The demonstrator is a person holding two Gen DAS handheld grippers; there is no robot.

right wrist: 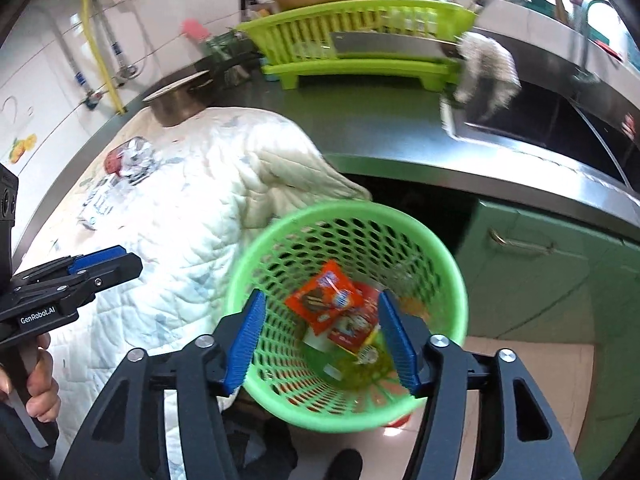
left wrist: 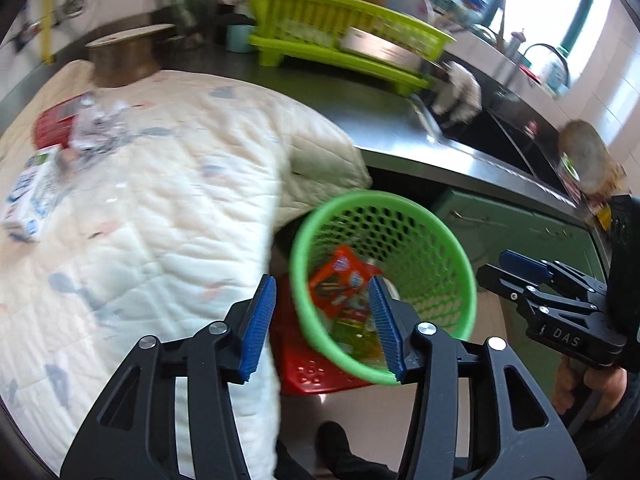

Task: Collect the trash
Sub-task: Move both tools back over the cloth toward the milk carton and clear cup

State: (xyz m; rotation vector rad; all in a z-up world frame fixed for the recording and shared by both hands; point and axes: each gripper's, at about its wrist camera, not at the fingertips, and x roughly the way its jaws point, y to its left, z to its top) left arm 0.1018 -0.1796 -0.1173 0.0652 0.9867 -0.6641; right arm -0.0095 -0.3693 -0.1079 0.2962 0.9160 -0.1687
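A green mesh waste basket [left wrist: 432, 264] [right wrist: 424, 248] stands on the floor beside the counter. It holds an orange snack wrapper [left wrist: 340, 280] [right wrist: 324, 296] and other wrappers. My left gripper [left wrist: 322, 324] is open and empty above the basket's left rim. My right gripper [right wrist: 324, 340] is open and empty above the basket; it also shows in the left wrist view [left wrist: 524, 268]. On the white quilted cloth [left wrist: 160, 200] [right wrist: 192, 208] lie a white carton [left wrist: 32, 196], crumpled foil [left wrist: 96, 124] [right wrist: 136, 158] and a red packet [left wrist: 52, 120].
A lime dish rack [left wrist: 340, 36] [right wrist: 360, 40], a metal pot [left wrist: 124, 56] [right wrist: 180, 100] and a sink [right wrist: 540, 124] stand on the steel counter. Green cabinet doors [right wrist: 560, 280] are to the right. A red stool [left wrist: 308, 368] sits under the basket.
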